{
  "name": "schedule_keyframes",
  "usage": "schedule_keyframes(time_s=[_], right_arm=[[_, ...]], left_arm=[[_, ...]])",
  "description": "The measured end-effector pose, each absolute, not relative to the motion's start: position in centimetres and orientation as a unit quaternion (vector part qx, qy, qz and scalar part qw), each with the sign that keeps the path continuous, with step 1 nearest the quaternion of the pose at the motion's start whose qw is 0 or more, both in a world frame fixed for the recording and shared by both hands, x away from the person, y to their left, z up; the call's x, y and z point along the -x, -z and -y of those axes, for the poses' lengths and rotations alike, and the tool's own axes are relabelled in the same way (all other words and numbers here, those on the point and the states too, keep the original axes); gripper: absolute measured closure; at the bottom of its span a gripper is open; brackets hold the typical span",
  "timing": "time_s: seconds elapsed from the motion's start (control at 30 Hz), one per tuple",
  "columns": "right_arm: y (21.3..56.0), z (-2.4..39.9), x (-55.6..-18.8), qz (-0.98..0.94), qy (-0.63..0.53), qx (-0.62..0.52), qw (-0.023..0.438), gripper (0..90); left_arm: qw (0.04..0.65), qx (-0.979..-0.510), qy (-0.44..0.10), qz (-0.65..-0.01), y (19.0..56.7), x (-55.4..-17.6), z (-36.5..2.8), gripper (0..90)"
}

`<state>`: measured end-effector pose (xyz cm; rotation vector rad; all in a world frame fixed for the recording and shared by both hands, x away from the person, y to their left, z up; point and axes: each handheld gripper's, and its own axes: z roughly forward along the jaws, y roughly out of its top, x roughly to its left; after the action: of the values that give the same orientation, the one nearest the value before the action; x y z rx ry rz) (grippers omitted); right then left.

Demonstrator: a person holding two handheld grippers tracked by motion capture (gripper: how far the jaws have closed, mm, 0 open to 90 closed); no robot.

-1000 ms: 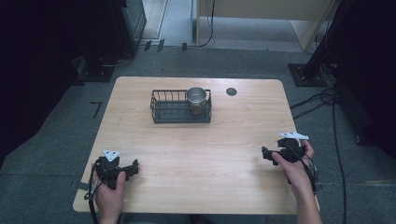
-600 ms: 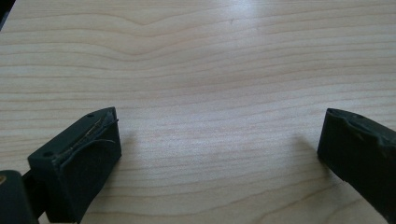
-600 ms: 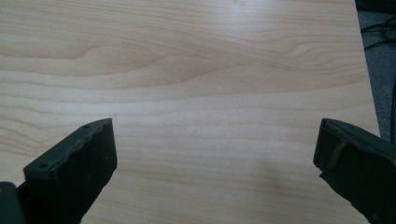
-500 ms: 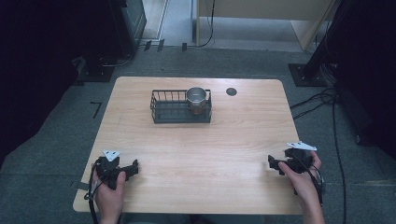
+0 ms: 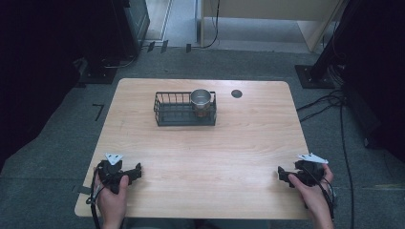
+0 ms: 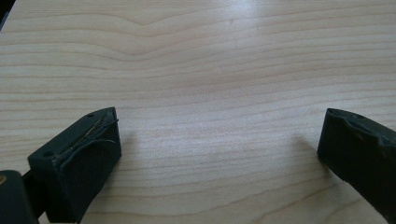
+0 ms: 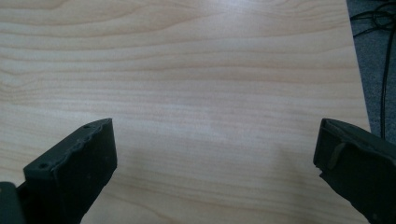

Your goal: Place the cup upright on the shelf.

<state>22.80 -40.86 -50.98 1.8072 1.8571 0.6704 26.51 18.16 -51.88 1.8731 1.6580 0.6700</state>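
a shiny metal cup [image 5: 201,98] stands upright in the right end of a black wire basket [image 5: 177,114]. left gripper [image 5: 130,174] and right gripper [image 5: 285,175] rest on the table [image 5: 210,152], jaws wide apart, empty.

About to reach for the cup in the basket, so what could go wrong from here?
The cup stands inside the wire basket at its right end, so a gripper could snag the wires or drag the basket along. Both grippers, left and right, sit open at the near table edge, so the reach is long. The right gripper is near the table's right edge.
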Motion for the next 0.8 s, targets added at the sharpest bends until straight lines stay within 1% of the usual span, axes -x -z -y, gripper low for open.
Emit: schedule_keyframes(time_s=[0.23, 0.4, 0.8], right_arm=[[51.7, 40.9, -22.1, -0.674, -0.243, -0.661, 0.221, 0.0], [51.8, 41.0, -21.6, -0.673, -0.247, -0.660, 0.225, 0.0], [52.7, 41.2, -20.7, -0.664, -0.285, -0.642, 0.257, 0.0]], left_arm=[[0.272, -0.696, -0.249, -0.616, 51.9, -26.5, -18.2, 0.0], [0.272, -0.696, -0.249, -0.616, 51.9, -26.5, -18.2, 0.0], [0.272, -0.696, -0.249, -0.616, 51.9, -26.5, -18.2, 0.0]])
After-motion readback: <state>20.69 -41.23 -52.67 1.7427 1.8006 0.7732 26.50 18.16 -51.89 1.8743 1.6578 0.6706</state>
